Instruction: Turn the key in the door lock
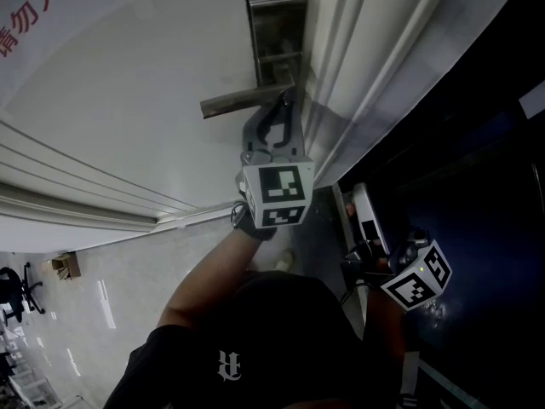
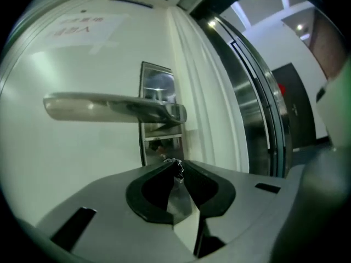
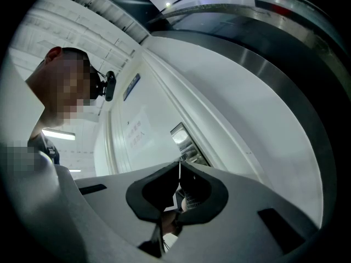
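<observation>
Left gripper view shows the left claw (image 2: pixel 176 163) clenched on a small dark key (image 2: pixel 178 171). Its tips sit right at the lower part of the metal lock plate (image 2: pixel 158 84) on the white door (image 2: pixel 77 163). The lever handle (image 2: pixel 109 107) runs level just above the claw, reaching out to the left. In the right gripper view the right claw (image 3: pixel 179 167) is pinched together with nothing gripped. The head view shows it held low, well apart from the lock plate.
</observation>
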### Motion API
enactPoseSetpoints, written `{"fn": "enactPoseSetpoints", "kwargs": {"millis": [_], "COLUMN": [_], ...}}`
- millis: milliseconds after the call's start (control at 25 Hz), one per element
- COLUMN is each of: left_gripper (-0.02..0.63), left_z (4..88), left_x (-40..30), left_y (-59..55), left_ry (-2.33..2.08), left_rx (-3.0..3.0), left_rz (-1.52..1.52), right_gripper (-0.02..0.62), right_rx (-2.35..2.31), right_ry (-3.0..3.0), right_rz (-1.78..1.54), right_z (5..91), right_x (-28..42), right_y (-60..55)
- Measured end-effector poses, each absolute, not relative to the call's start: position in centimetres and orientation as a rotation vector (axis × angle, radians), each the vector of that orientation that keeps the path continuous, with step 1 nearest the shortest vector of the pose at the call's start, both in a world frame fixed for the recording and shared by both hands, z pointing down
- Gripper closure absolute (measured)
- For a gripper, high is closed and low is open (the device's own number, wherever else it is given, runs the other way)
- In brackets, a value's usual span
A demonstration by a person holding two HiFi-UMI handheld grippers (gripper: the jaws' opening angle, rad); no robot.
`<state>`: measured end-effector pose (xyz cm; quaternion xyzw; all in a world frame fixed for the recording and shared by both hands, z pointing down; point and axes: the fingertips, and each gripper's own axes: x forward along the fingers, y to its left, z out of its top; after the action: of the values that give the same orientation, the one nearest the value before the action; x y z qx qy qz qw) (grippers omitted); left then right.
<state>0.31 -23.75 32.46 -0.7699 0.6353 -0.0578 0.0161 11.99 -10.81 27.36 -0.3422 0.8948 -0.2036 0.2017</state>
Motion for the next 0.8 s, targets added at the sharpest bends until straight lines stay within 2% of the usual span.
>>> {"fn": "enactPoseSetpoints", "kwargs": {"millis": [400, 800], "left_gripper": [0.563, 0.581], "left_z": [32.7, 33.1], "left_x": [1.3, 1.8], "left_y": [-23.5, -23.4], "left_ry": [1.614, 1.33], "left_rx": [-1.9, -1.632], "left_rz": [-0.703, -0.945], "right_gripper": [0.58, 0.58], "right_rx": [-0.961, -0.983], "right_ry": [2.487, 2.472], "right_rz": [-0.567, -0.563], "right_z": [27.5, 27.5], "right_x": [12.3, 12.8], "right_y": [-10.5, -10.6]}}
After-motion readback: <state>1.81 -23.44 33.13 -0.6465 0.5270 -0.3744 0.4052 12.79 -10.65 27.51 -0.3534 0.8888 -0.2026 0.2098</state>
